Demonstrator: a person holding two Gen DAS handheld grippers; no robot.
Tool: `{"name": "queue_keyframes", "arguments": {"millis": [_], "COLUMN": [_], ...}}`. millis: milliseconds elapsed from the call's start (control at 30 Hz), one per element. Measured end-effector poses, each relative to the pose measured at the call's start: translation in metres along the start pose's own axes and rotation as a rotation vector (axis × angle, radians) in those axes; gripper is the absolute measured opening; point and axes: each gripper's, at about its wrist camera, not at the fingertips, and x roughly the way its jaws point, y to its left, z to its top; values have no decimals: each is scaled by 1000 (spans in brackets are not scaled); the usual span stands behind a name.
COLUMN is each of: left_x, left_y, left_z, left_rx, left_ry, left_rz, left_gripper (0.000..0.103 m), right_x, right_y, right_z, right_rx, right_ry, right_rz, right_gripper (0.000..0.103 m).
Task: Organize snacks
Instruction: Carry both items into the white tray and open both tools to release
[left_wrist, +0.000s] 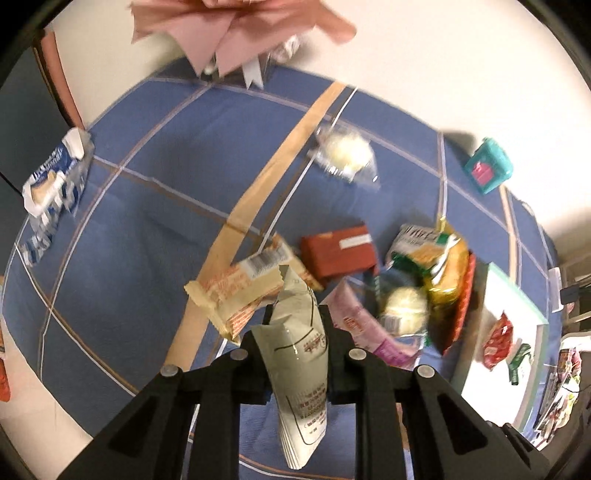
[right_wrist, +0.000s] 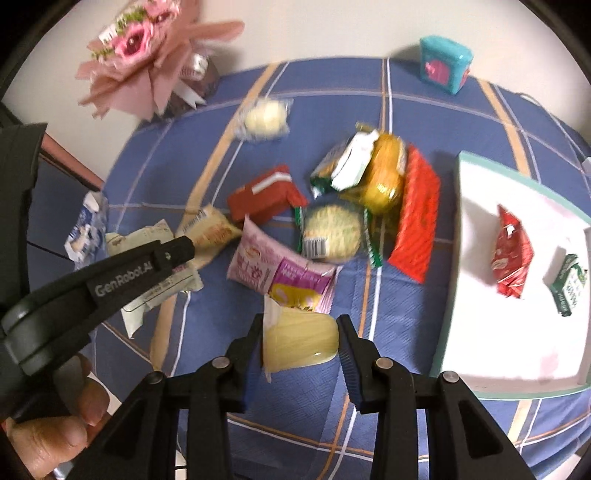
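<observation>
A blue cloth tablecloth carries tan and white check lines; a rectangular white tray has a teal rim.

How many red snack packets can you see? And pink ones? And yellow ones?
In the right view:
Red: 3, the middle packet, the flat packet, the tray packet
Pink: 1, the pink packet
Yellow: 2, the golden packet, the pale packet in the right tool
Total: 6

Blue plaid tablecloth over table, off-white wall behind.
</observation>
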Motion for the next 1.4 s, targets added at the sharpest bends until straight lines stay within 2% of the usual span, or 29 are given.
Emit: {"name": "queue_keyframes", "arguments": {"millis": [200,333,800,967,1200,1400], "left_x": [-15,-18,-21,-21,-17,-11], "left_y": [-8,-26,-135,-175,-225,-250], "left_z": [-2,-6,-39,-60,-92,-114], "left_rx": [13,49,284,389,539,628], "left_ry": [-57,-75,-54,-33,-6,13], "left_rz": [-17,-29,-123,-155,-161,-157], "left_gripper": [20,20,20,21,21,21], "right_x": [-16,-10,-42,-55,-65,-68], "right_y": [-22,-48,-199,-235,-261,-268], "right_z": [-5,-6,-23,-34,-44,-47], "right_rx": [45,103,433,531,591,597], "right_ry": [-29,-56,-101,-113,-132,-137], "right_rz": [-29,-77,-272,-316,-347,-349], "right_gripper": [40,40,40,40,40,40]}}
